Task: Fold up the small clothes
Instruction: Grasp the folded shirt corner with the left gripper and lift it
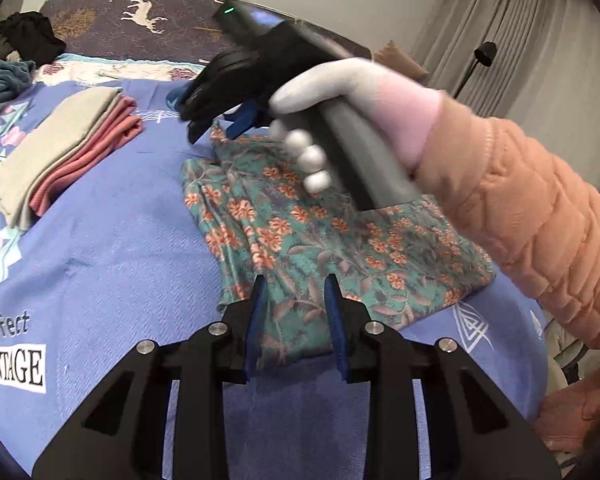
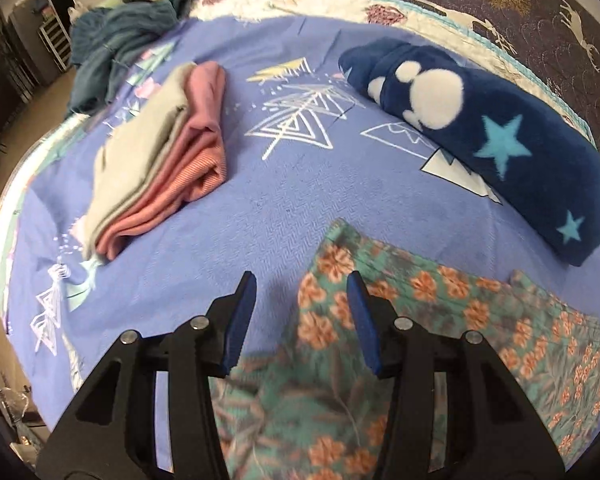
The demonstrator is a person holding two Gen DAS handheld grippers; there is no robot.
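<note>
A teal garment with orange flowers (image 1: pixel 300 232) lies folded flat on the blue bedspread (image 1: pixel 120 248). My left gripper (image 1: pixel 294 280) is open, its fingers just above the garment's near edge. My right gripper (image 1: pixel 220 120), held by a gloved hand, hovers over the garment's far edge. In the right wrist view the garment (image 2: pixel 440 320) lies under and right of my open right gripper (image 2: pixel 302 276), which holds nothing. A stack of folded clothes, beige on pink (image 1: pixel 60 152), lies to the left; it also shows in the right wrist view (image 2: pixel 160 152).
A navy fleece blanket with stars and a white mouse shape (image 2: pixel 480 136) lies rolled at the far right. A heap of teal and dark clothes (image 2: pixel 120 40) sits at the bed's far left corner. A deer-print cover (image 1: pixel 140 16) lies behind, with curtains (image 1: pixel 520 40) to the right.
</note>
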